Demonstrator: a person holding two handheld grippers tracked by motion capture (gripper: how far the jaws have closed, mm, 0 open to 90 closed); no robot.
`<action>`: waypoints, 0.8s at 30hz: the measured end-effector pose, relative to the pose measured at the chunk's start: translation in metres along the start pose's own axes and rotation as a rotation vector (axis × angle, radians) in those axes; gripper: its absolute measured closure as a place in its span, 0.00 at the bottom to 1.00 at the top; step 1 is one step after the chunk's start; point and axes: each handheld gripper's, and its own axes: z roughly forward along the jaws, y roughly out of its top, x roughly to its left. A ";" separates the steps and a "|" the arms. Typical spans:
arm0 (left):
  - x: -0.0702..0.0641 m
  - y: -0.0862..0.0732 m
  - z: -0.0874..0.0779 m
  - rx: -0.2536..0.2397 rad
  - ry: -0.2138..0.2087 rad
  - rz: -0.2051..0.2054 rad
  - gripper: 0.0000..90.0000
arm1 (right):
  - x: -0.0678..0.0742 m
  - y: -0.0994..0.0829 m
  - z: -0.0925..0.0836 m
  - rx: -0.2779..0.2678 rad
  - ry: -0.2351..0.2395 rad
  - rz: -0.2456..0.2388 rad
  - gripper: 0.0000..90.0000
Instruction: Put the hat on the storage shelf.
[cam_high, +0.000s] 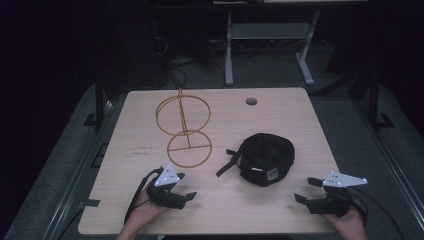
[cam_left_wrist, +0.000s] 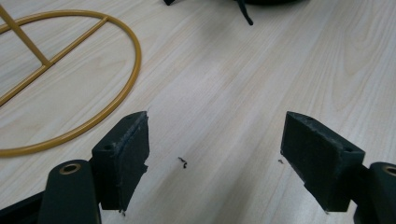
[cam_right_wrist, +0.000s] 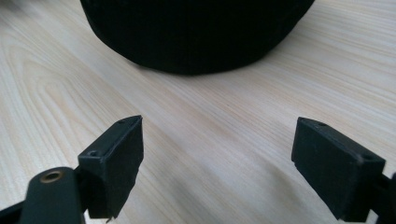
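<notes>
A black cap (cam_high: 265, 157) lies on the wooden table (cam_high: 280, 115), right of centre, with its strap (cam_high: 227, 162) trailing to the left. A gold wire stand (cam_high: 183, 125) has a flat ring base and an upright ring on a rod, and stands left of centre. My left gripper (cam_high: 186, 186) rests low near the front edge, just below the stand's base ring (cam_left_wrist: 126, 88). It is open with bare wood between its pads (cam_left_wrist: 217, 126). My right gripper (cam_high: 305, 190) sits at the front right, open and empty (cam_right_wrist: 219, 126), facing the cap (cam_right_wrist: 196, 32) a short way ahead.
A round cable hole (cam_high: 251, 101) sits near the table's far edge. Beyond the table are a dark floor, cables and a grey desk frame (cam_high: 270, 35). Small dark specks (cam_left_wrist: 182, 162) lie on the wood between the left jaws.
</notes>
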 end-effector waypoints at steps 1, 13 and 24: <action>0.000 0.000 0.000 0.004 -0.003 0.005 0.26 | 0.001 0.000 0.000 0.002 -0.001 0.000 0.18; -0.006 0.012 -0.004 -0.051 -0.040 -0.036 0.26 | 0.007 0.003 0.003 0.000 0.012 -0.006 0.18; -0.016 0.038 0.006 -0.031 -0.084 0.004 0.26 | 0.002 0.002 0.001 -0.010 0.014 0.009 0.18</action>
